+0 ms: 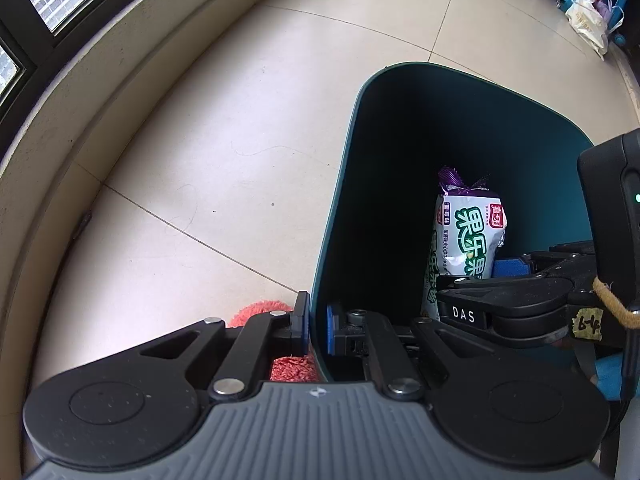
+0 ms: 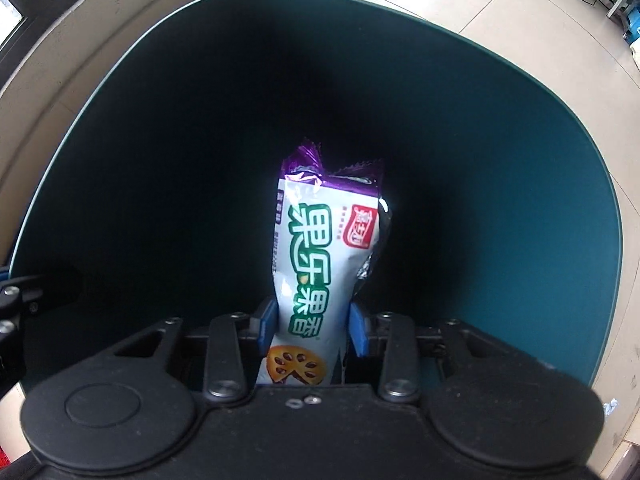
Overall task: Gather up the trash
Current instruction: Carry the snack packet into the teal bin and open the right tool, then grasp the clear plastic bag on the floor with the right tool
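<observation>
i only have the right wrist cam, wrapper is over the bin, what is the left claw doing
Observer: The left claw is shut on the bin wall, with one pad outside it and one inside.
Operator: ok, anything on the floor on that side
Observer: A red fuzzy thing lies on the tiled floor right beside the bin, under the claw's outer finger.
Operator: more loose trash near the bin
Observer: I see none on the tiles close by. There is only a white bag far off, beside blue furniture.
</observation>
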{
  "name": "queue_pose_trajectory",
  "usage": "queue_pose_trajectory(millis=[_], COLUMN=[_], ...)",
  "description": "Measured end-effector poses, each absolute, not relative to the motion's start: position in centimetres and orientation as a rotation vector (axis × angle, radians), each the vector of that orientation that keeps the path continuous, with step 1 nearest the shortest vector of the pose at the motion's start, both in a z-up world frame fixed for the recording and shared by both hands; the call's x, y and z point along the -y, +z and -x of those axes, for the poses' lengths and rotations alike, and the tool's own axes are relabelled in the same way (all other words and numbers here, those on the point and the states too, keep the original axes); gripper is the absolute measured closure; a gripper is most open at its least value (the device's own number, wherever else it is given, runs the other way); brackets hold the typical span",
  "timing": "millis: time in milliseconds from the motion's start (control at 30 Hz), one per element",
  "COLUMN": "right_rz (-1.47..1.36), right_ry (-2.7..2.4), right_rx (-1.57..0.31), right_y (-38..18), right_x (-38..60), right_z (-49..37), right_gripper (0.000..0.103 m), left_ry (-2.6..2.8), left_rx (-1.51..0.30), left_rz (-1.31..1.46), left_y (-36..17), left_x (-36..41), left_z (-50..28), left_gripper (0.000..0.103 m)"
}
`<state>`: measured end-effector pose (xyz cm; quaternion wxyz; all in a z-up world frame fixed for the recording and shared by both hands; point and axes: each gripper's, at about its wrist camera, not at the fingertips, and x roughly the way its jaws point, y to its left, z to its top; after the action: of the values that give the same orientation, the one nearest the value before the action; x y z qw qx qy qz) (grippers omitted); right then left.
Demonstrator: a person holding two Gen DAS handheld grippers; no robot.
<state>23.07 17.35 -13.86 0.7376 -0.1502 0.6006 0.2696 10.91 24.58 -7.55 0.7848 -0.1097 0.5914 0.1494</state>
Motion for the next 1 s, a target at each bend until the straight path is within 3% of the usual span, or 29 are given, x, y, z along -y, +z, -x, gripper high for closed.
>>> queue_pose_trajectory(millis=[33,200,333,600,800,1000], right_rz=[0.325,0.298,0.265,0.210,0.160,0.066], right_ry=[0.590,0.588,0.626,0.740,0.649,0.495], right_rx=[-1.329,-1.347,-1.309,-1.162,-1.121,-1.172], right_y=[-14.1,-14.2,-12.4,-4.5,-3.0,-6.1], right_x=[-17.4,-17.2,-16.6,-11.3,-5.2,-1.1], right_z=[-23.3,-24.5,-25.0,-23.6,-23.4,-24.3], right_gripper=[0.054,0.049,0.038,0.026,0.022,0.022], left_ry=[0.324,0.333,0.345,0.353,0.362,0.369], left_rx=[-1.276,-1.276,-1.276,-1.301,-1.299,-1.300], left_rz=[0.238,0.233,0.233,0.257,0.234,0.212], left_y=[-7.4,-7.2,-7.3,-7.9,-7.8,-7.9], left_x=[-24.5,-24.3,-24.3,-24.7,-24.2,-23.8], left_z=[-10.9,-11.1,-11.2,-11.3,-11.5,-11.2], left_gripper=[0.096,0.096,0.096,0.096,0.096,0.096])
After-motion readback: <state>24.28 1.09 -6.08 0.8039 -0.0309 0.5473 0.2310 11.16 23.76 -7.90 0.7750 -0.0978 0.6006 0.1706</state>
